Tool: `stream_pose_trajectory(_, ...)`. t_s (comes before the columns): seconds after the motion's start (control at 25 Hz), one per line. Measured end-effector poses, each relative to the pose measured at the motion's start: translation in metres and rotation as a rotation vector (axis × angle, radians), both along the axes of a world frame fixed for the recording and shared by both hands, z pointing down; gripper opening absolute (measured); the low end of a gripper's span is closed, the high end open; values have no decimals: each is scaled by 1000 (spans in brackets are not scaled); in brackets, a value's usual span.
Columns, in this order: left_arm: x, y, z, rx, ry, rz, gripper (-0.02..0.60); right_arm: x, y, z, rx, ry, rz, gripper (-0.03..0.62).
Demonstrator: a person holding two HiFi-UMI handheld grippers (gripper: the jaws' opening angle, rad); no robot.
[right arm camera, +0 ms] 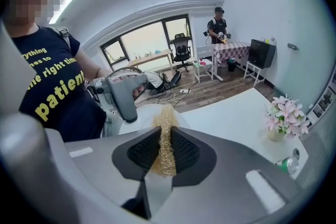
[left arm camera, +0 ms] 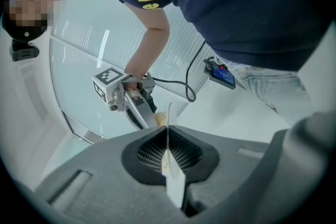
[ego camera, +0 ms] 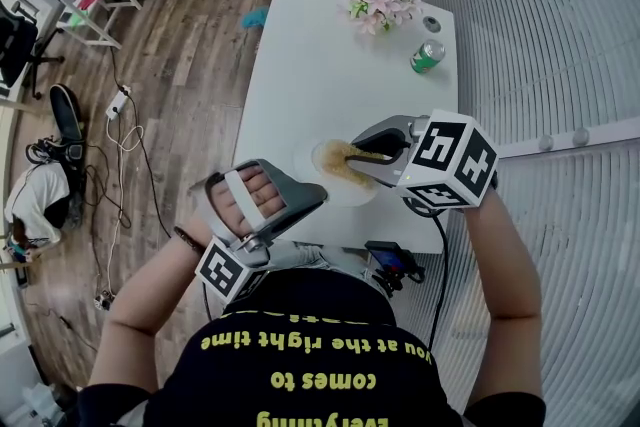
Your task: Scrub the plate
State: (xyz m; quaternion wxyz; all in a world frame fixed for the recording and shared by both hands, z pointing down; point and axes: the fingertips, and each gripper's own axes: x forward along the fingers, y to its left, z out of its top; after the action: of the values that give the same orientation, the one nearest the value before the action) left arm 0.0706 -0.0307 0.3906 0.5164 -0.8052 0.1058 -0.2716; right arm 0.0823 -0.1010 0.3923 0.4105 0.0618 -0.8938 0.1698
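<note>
Head view: plate (ego camera: 350,193) near bench (ego camera: 320,65) 6 o'clock edge; left gripper (ego camera: 318,196) at its 8 o'clock rim, right gripper (ego camera: 362,153) holds scrubber (ego camera: 345,158) over it. Left gripper view: fingers clamp rim. Right gripper view: fingers pinch scrubber. Scrubbing likely mid-way, unfinished.

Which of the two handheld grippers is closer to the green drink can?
Right. The right gripper, holding a golden mesh scrubber over the round white plate, is nearer the green drink can; the left gripper clamps the plate's near rim, farther away.
</note>
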Motion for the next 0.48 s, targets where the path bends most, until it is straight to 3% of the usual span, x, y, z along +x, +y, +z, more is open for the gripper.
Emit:
stream_pose_trajectory(0.28, -1, 6, -4, 3, 0, -1, 12, 35, -33, 42, -69, 61, 128, 61)
stream_pose_trajectory(0.48, -2, 7, 1, 11, -19, 0, 12, 30, -32, 39, -43, 72, 107, 60)
